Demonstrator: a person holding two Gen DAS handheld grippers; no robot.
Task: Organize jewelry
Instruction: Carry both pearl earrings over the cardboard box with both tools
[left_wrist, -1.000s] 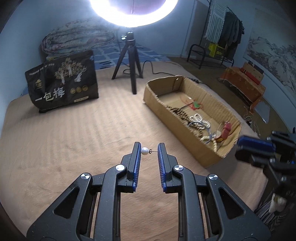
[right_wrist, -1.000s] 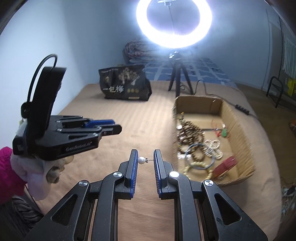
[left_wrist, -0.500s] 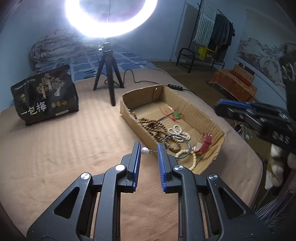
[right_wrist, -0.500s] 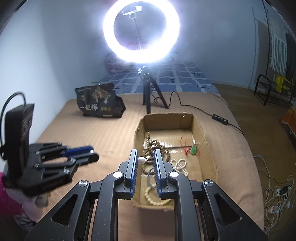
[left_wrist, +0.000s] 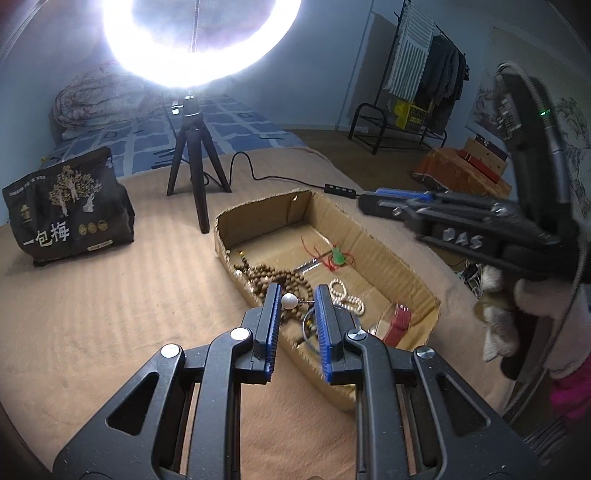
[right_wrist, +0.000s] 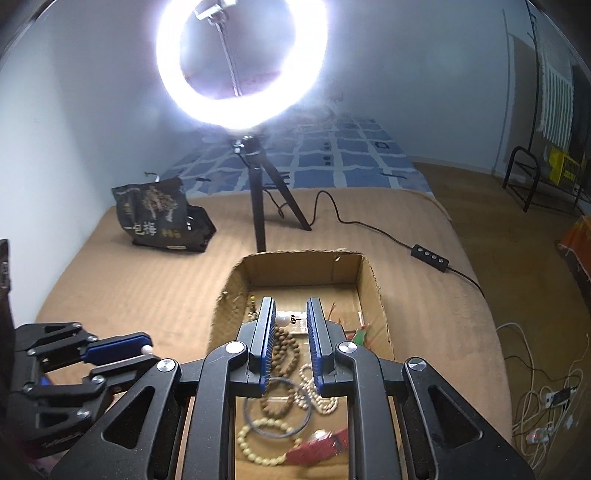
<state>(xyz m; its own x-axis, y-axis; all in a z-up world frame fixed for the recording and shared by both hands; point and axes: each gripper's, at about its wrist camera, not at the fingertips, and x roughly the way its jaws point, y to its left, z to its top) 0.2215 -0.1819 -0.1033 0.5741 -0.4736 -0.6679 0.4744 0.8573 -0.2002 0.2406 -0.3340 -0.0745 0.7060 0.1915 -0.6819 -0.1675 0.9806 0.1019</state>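
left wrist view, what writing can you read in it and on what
"一包梅" in white on the front of the black bag.
"DAS" in raised letters on the side of the right tool, on its body further back.
Small print along the top and the bottom label of the black bag is too small to read.
Printing on the yellow box under the clothes rack is too blurred to read.

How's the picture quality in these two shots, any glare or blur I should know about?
Left wrist view: the ring light blows out the top and the edges bend; the left tool, its pearl earring and the cardboard box stay sharp. Right wrist view: the same glare hazes the wall; the right tool is crisp, the red piece at the box's near end smeared.
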